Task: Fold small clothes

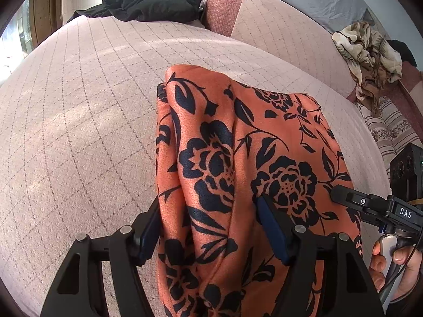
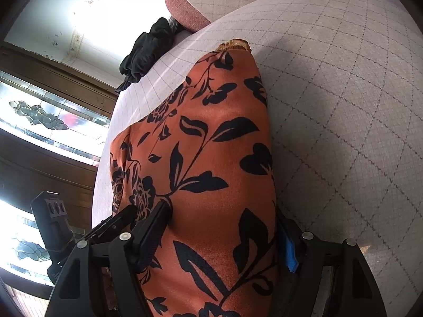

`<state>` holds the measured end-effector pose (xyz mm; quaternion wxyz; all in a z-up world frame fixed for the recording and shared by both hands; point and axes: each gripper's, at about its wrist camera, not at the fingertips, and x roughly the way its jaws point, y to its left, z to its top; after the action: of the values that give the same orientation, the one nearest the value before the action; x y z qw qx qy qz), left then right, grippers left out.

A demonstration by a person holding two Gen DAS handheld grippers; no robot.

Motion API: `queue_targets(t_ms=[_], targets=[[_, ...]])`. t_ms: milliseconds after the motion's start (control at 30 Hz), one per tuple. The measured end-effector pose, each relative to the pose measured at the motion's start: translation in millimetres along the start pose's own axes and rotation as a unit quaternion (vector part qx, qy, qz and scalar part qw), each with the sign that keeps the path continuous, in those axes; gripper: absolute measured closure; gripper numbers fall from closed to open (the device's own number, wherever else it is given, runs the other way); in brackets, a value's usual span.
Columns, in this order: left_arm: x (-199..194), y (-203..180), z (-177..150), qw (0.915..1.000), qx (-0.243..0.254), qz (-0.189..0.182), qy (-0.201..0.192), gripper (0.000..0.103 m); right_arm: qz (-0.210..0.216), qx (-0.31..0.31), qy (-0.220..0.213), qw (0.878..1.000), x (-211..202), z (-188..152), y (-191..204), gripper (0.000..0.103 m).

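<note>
An orange garment with a black flower print (image 1: 238, 137) lies folded on the pink quilted sofa seat (image 1: 79, 119). My left gripper (image 1: 208, 211) has its two fingers on either side of a thick fold of this cloth at its near end. The right gripper (image 1: 370, 206) shows at the right edge of the left wrist view, touching the garment's right side. In the right wrist view the same garment (image 2: 211, 137) fills the space between the fingers of my right gripper (image 2: 222, 224), which hold its near end. The left gripper (image 2: 116, 222) shows beside it.
A black garment (image 1: 153, 2) lies at the far end of the seat, also in the right wrist view (image 2: 145, 52). A crumpled beige patterned cloth (image 1: 370, 52) hangs at the right. The sofa backrest (image 1: 277, 34) rises behind. Dark wooden window frames (image 2: 53, 145) stand beyond the seat edge.
</note>
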<state>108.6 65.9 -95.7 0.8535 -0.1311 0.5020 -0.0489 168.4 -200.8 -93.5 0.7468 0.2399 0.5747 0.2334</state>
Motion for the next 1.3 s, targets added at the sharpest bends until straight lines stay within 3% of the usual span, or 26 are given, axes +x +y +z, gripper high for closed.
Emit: queue_targets(t_ms=[133,567,767,967,1300], targets=[[-4.4,4.5,-1.1,1.0000,0.005,-0.006,0.000,0.039,-0.010,-0.012,0.002,1.000,1.6,-0.4,2.7,0.034],[-6.5,-1.5,-3.5,0.9998,0.019,-0.005,-0.006,0.047,-0.020,-0.025,0.002,0.999,3.8,-2.6,6.8,0.040],[-10.4,-0.5,-2.9,0.9997,0.020,-0.011,-0.007,0.058,-0.031,-0.042,0.005,0.999,2.9,-1.8,15.9,0.050],[-17.6,12.1,0.9,0.9994,-0.010,-0.032,-0.007,0.071,-0.047,-0.070,-0.005,0.996,-6.0,-0.2,33.5,0.060],[-55.1,-33.0,-1.8,0.9992,0.023,-0.002,-0.033,0.077,-0.034,-0.094,-0.041,0.994,-47.3,-1.1,51.6,0.065]])
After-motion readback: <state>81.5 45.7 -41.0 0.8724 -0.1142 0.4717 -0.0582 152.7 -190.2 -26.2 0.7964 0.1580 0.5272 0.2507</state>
